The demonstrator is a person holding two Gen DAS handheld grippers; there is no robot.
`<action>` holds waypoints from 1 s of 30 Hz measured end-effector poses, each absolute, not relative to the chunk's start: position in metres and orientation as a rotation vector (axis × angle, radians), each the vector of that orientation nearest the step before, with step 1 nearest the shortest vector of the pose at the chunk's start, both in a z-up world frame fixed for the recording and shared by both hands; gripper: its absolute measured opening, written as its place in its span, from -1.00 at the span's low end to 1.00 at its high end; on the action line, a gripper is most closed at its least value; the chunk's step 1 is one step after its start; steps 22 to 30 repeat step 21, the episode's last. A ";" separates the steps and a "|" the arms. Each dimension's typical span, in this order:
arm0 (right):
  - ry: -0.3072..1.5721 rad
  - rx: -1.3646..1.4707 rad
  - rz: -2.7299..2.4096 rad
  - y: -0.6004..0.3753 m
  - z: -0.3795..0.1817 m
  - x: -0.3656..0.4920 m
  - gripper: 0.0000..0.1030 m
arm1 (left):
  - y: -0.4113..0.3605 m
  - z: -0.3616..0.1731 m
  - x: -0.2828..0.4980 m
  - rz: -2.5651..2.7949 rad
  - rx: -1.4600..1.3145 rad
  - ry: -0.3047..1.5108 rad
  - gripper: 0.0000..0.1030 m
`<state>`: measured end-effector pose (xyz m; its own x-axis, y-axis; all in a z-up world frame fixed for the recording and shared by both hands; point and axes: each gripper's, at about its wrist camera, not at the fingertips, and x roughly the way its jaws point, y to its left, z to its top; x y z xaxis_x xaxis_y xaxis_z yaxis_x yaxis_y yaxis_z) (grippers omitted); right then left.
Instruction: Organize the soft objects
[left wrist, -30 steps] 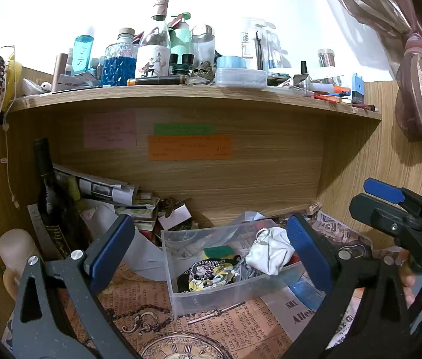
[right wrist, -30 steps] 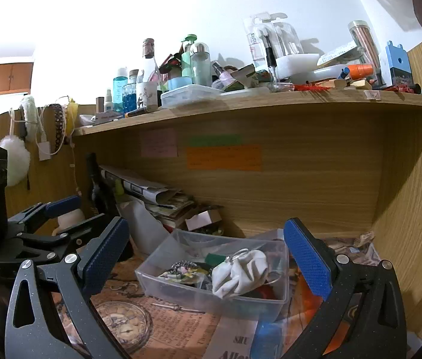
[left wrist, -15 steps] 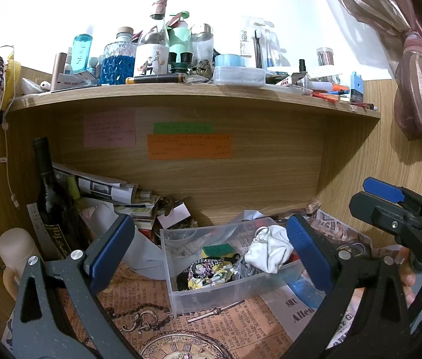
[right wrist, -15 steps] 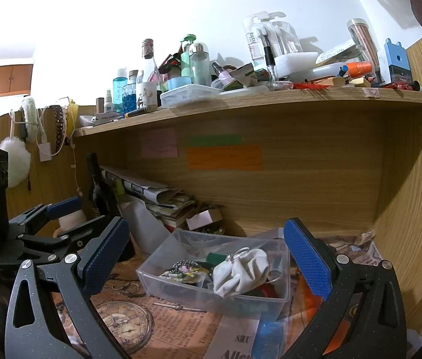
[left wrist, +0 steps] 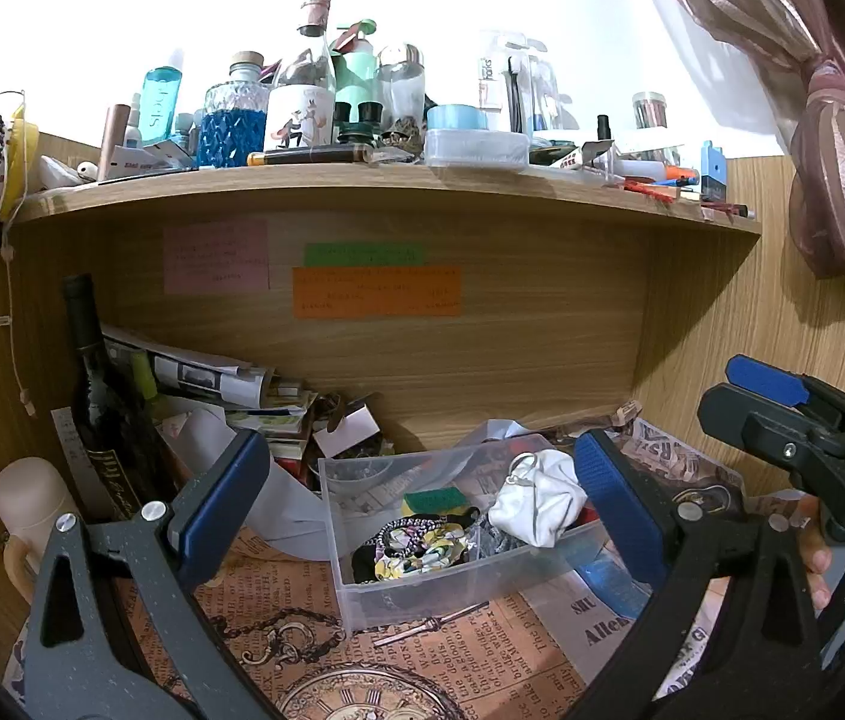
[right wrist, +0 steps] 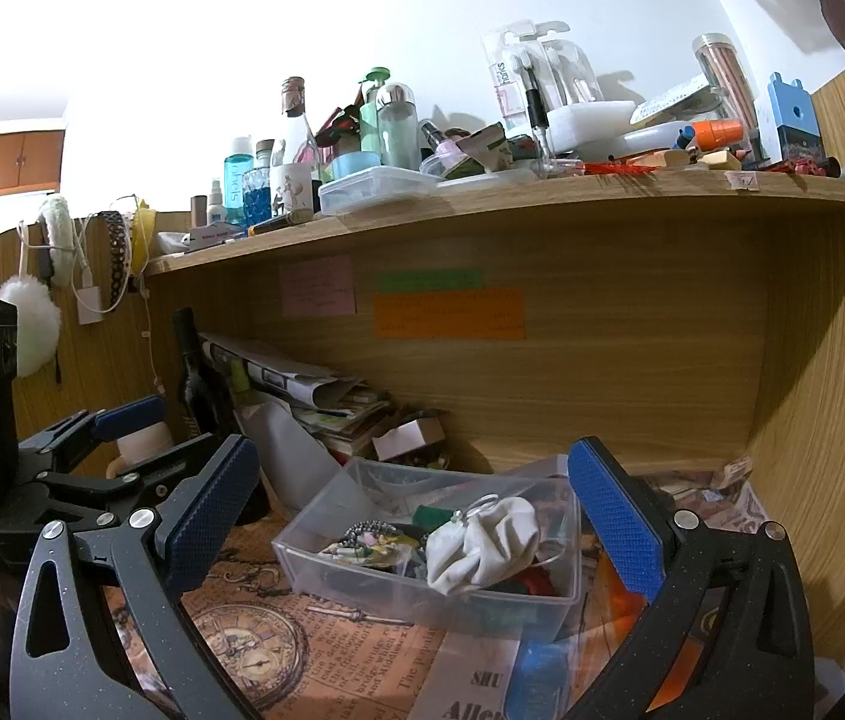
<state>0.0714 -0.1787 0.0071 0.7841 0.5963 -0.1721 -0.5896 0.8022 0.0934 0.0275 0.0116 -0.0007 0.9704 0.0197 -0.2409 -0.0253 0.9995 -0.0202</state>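
A clear plastic bin (left wrist: 362, 591) (right wrist: 314, 576) sits on the desk under the shelf. In it lie a white crumpled cloth pouch (left wrist: 539, 501) (right wrist: 485, 543), a patterned scrunchie (left wrist: 422, 543), a green sponge (left wrist: 434, 499) and other small items. My left gripper (left wrist: 422, 504) is open and empty, held back from the bin. My right gripper (right wrist: 416, 510) is open and empty, also short of the bin. The right gripper also shows at the right of the left wrist view (left wrist: 794, 420); the left gripper shows at the left of the right wrist view (right wrist: 98, 450).
A dark wine bottle (left wrist: 95, 402) and stacked papers (left wrist: 206, 375) stand at the back left. The shelf (left wrist: 362, 183) above is crowded with bottles and boxes. A newspaper-print mat (left wrist: 314, 654) covers the desk. A wooden side wall (right wrist: 824, 420) closes the right.
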 end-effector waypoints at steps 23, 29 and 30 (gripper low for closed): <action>0.231 0.039 0.618 -0.172 0.000 0.077 1.00 | 0.009 -0.006 0.033 0.000 -0.035 0.277 1.00; 0.231 0.039 0.618 -0.172 0.000 0.077 1.00 | 0.009 -0.006 0.033 0.000 -0.035 0.277 1.00; 0.231 0.039 0.618 -0.172 0.000 0.077 1.00 | 0.009 -0.006 0.033 0.000 -0.035 0.277 1.00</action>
